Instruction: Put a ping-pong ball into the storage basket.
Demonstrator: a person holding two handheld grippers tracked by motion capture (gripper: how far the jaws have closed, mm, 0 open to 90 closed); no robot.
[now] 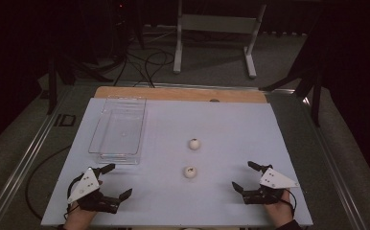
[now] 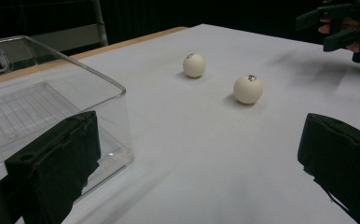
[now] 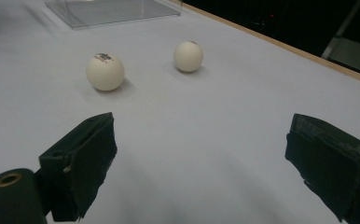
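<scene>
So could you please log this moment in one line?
left gripper open | right gripper open | two balls on table | clear tray empty

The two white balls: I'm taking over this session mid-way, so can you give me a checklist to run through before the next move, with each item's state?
1. Left tool open, nothing between its jaws: ok.
2. Right tool open, nothing between its jaws: ok.
3. Near ball and far ball lie apart on the white table, neither touched: ok.
4. Clear bin upright, open at the top, nothing inside: ok.
5. Path from either tool to the near ball free of obstacles: ok.
6. Which tool is meant to move first: cannot tell.
</scene>
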